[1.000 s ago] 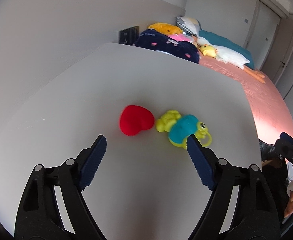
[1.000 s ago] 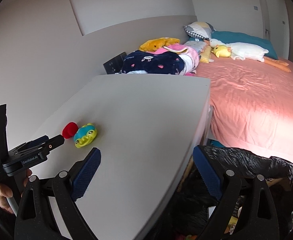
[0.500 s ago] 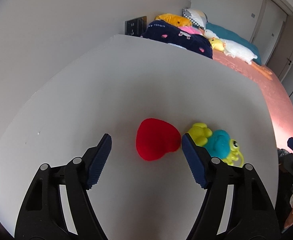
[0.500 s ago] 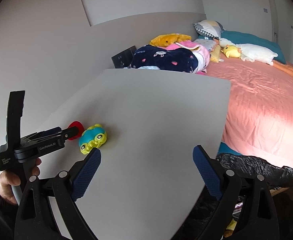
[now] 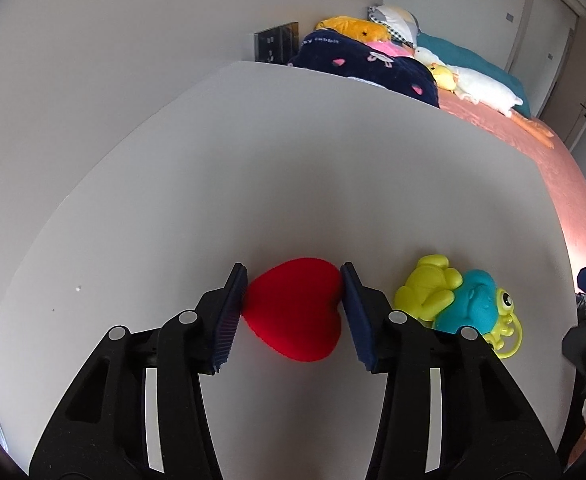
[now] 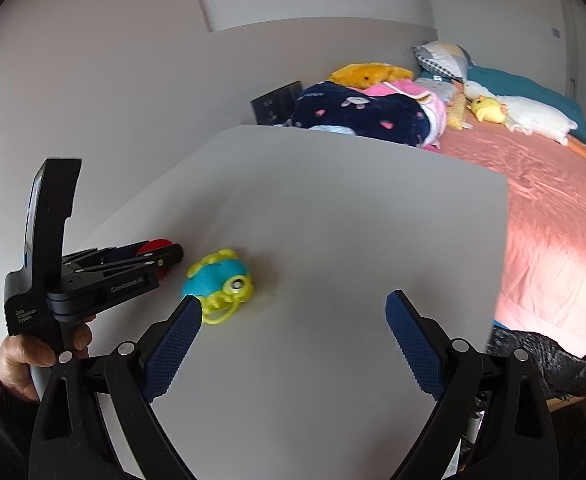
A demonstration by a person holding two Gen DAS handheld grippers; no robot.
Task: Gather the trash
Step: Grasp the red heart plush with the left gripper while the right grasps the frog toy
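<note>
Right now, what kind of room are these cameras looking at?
Most likely a bedroom. A bed with a pink sheet runs along the right, piled with pillows and plush toys such as a white goose. A white table stands beside it.

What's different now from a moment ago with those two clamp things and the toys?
The left gripper moved in over the red heart, and its fingers have just been closing; they now touch both sides of it. The right gripper drifted over the table, wide open. The green and blue toy stayed put.
</note>
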